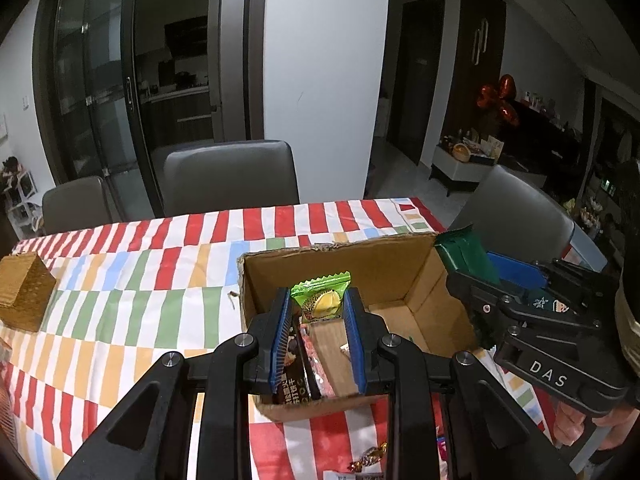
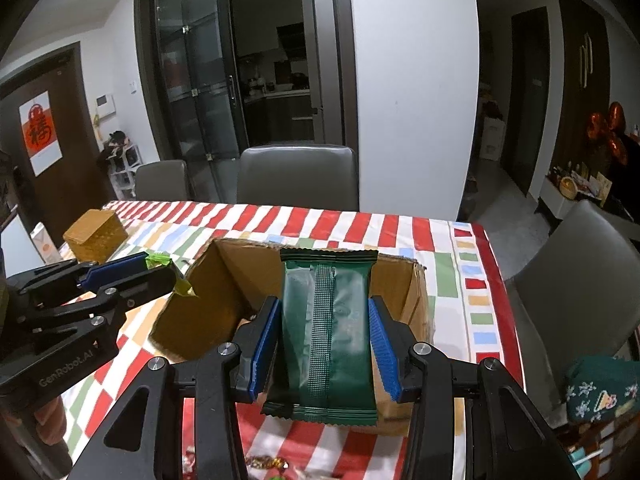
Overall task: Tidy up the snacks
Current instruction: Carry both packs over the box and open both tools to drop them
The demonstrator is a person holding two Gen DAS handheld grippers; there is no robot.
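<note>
Both tools hang over the open cardboard box, each carrying a snack toward it, so the step in hand looks like the drop-off. The left tool is clenched on a small light-green durian packet, which stands upright between the blue ribbed pads at the centre of the left wrist view, above the box's near-left corner. In the right wrist view the right tool grips a larger dark green pouch by its long edges, held upright in the middle of the frame in front of the box's far wall.

The next move, as I judge it, calls for lowering each packet past the rim and easing the pads apart so it falls flat among the wrappers already lying on the box floor. The two tools sit close together, so one should probably go first.

The box is plain brown corrugated card with a torn, ragged top edge. The pouch is smooth, slightly glossy film with a knurled centre seam and zigzag-cut ends; the durian packet is thin, crinkly foil with the same serrated edge. The tabletop wears a cloth of red, green, blue and orange blocks on white. A woven tan box sits at the left edge, well apart
</note>
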